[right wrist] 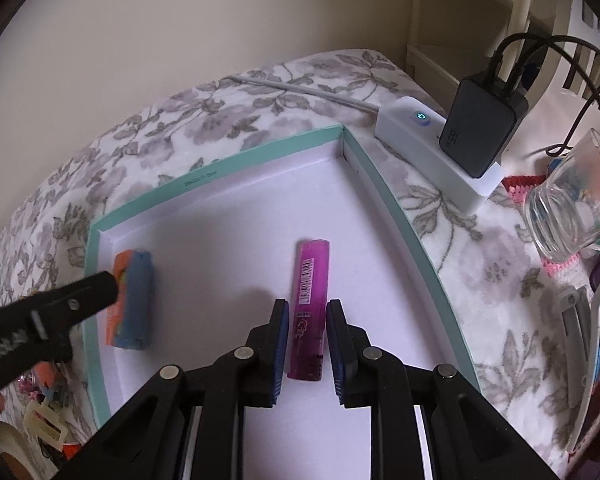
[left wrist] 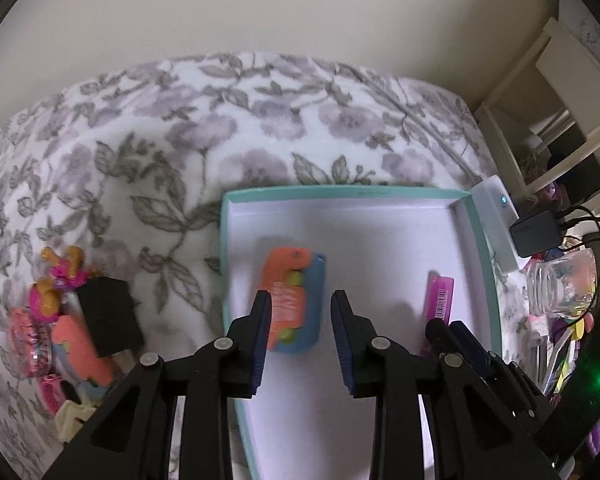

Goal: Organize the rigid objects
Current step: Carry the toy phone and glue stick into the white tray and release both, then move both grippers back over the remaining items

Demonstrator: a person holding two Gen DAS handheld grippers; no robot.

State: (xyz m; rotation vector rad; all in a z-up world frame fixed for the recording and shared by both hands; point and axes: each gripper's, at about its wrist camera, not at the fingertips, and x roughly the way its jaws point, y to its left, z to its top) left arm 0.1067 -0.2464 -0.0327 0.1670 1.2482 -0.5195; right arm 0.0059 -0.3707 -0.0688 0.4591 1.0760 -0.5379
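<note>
A white tray with a teal rim [left wrist: 380,192] [right wrist: 204,178] lies on a floral blanket. An orange and blue toy [left wrist: 296,300] [right wrist: 134,300] rests on the tray floor at its left side. My left gripper [left wrist: 301,295] hovers over the toy, open, its pads apart from it; its tip [right wrist: 108,282] shows at the toy's near end in the right wrist view. A purple translucent bar with a barcode [right wrist: 310,300] [left wrist: 440,294] lies lengthwise between my right gripper's pads. The right gripper [right wrist: 307,304] [left wrist: 446,330] is shut on the bar, low over the tray.
Several small pink and orange toys [left wrist: 56,300] and a black block [left wrist: 108,312] lie left of the tray. A white power strip [right wrist: 420,148] with a black charger [right wrist: 480,128] and cables sits right of it, beside a tipped glass jar [right wrist: 572,208].
</note>
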